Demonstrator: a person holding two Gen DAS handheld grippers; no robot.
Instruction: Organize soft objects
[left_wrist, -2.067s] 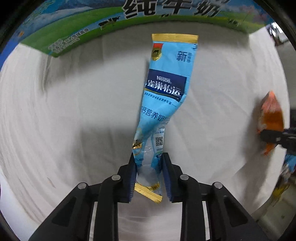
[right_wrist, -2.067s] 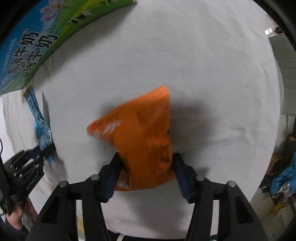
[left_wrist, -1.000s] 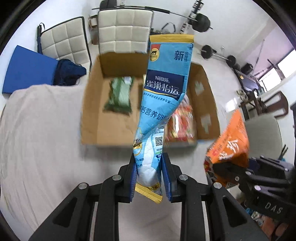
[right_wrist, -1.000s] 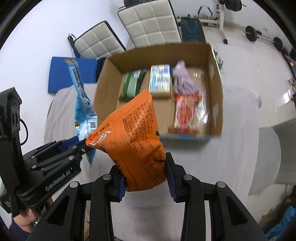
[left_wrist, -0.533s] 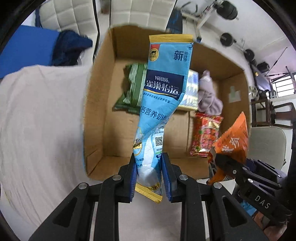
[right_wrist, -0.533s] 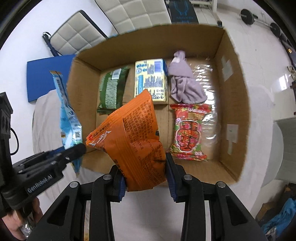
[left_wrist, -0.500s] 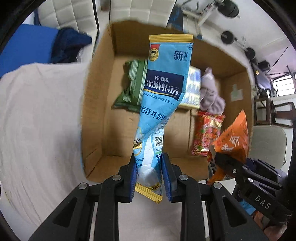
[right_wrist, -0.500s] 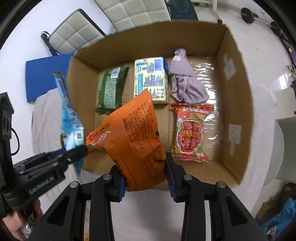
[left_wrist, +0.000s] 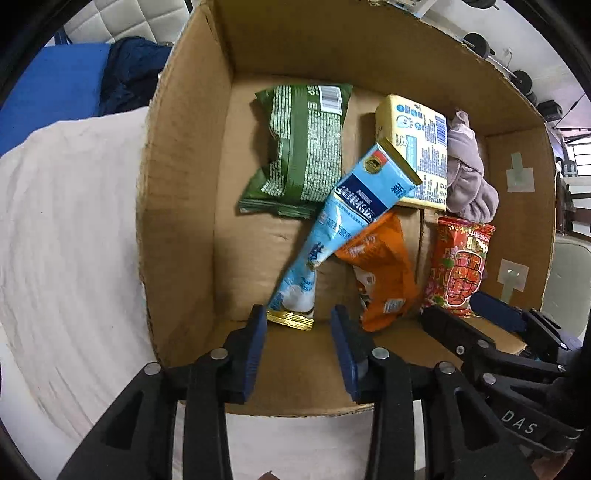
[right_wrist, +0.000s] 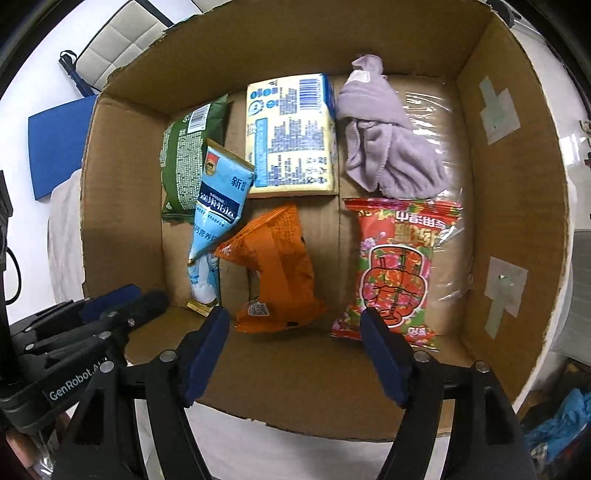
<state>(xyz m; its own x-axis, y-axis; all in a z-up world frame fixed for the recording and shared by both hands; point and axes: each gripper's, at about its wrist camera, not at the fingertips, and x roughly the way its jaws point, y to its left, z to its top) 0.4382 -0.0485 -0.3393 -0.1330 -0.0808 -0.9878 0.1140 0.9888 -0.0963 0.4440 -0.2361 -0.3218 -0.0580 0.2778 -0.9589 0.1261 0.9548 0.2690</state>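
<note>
We see a long light-blue Nestle sachet (left_wrist: 347, 225) lying slantwise in the cardboard box (left_wrist: 177, 184), its gold-edged top resting over the green snack bag (left_wrist: 303, 147) and the corner of the yellow-and-blue pack (left_wrist: 417, 147). Just beside it, an orange snack bag (right_wrist: 277, 266) lies crumpled on the box floor, touching the sachet's lower half. A lilac cloth (right_wrist: 384, 140) sits bunched in the far corner, and a red flowered packet (right_wrist: 399, 269) lies flat in front of it.
</note>
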